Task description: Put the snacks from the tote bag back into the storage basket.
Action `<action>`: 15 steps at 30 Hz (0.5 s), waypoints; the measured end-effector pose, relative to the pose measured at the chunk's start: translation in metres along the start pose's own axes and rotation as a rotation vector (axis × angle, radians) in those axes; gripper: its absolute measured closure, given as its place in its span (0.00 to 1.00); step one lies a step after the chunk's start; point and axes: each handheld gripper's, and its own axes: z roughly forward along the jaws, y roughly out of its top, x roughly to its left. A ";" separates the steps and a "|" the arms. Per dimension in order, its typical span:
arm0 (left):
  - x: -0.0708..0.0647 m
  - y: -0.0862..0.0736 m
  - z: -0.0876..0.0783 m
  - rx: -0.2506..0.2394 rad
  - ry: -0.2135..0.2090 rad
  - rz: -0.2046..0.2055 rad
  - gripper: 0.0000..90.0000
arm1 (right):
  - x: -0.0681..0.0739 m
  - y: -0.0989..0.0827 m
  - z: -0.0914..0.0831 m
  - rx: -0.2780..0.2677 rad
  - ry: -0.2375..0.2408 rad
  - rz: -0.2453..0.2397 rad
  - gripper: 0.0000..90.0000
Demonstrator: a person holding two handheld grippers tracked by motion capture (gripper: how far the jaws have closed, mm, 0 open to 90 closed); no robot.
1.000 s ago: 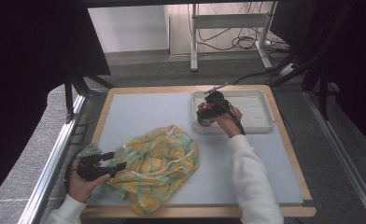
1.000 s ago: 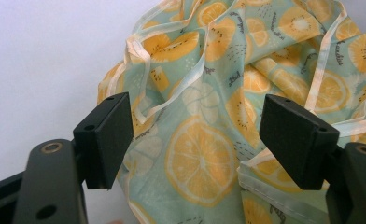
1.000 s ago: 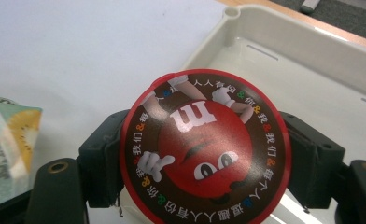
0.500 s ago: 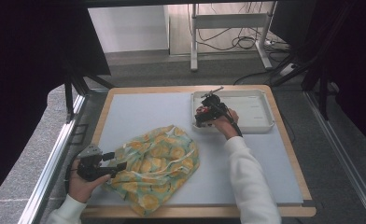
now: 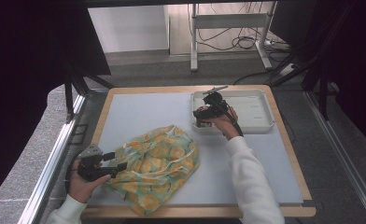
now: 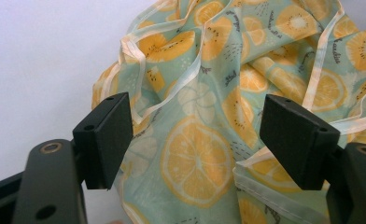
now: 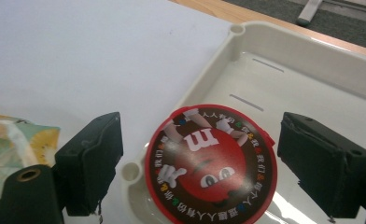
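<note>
1. The right gripper (image 7: 195, 163) is standing wide open; its jaws have just been opening, and the round tin (image 7: 211, 163) is lying between them, untouched, in the near corner of the tray (image 7: 312, 60).
2. The tin is looking stiff, light and smooth, so gripping across its rim seems best.
3. The left gripper (image 6: 195, 140) is open over the soft bag (image 6: 246, 60).
4. The table (image 5: 144, 112) is looking flat, with free space around.

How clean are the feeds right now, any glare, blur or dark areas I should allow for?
High view: the pale blue table mat is evenly lit, while the surroundings on both sides are nearly black. Left gripper view: the mint-green citrus-print fabric bag is reasonably sharp, though the mat's top corner washes out. Right gripper view: the round red candy tin is crisp, with glare on the white plastic tray floor beside it.
</note>
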 end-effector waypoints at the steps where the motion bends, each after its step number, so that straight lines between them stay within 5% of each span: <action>1: 0.000 0.000 0.000 0.001 0.000 0.000 0.29 | 0.001 0.000 -0.001 -0.002 0.002 -0.002 0.16; 15: 0.000 0.000 -0.003 -0.011 0.006 0.000 0.29 | 0.005 -0.004 -0.017 -0.040 0.048 0.000 0.16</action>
